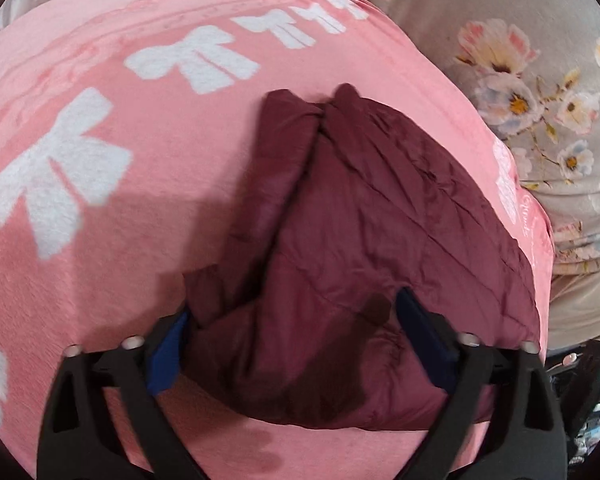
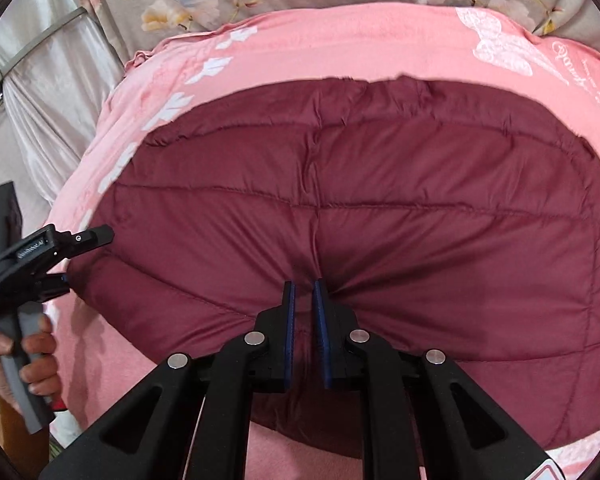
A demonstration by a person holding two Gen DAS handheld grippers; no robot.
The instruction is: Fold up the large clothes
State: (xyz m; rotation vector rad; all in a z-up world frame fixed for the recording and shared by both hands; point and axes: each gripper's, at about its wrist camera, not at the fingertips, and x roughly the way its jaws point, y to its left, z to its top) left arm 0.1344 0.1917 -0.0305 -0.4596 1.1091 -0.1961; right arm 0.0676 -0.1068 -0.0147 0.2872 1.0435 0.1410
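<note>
Your quilted maroon jacket (image 2: 380,208) lies folded on the pink blanket (image 2: 340,40) with white bows, which is spread over a grey flowered bedsheet (image 1: 560,40). In your left wrist view the jacket (image 1: 360,220) runs away from you as a long bundle, its two far ends (image 1: 312,100) lying side by side with a crease between them, and its right edge close to the blanket's (image 1: 100,240) border. Your left gripper (image 1: 296,328) stands with its jaws wide apart, straddling the near end of the jacket; a small lump of fabric (image 1: 204,292) sits just inside the left blue pad, and the right pad sits over the jacket's top, but you cannot tell whether either pad presses on the cloth. In your right wrist view the jacket fills most of the frame, its stitched panels smooth and its near edge bulging toward you. Your right gripper (image 2: 304,292) has its jaws nearly together, with only a narrow slit between the blue pads; its tips sit on a puckered crease in the jacket, and whether any cloth is pinched between them you cannot tell. At the left edge of that view your left hand (image 2: 24,360) wraps the grey handle of the left gripper (image 2: 66,276) beside the jacket's corner.
</note>
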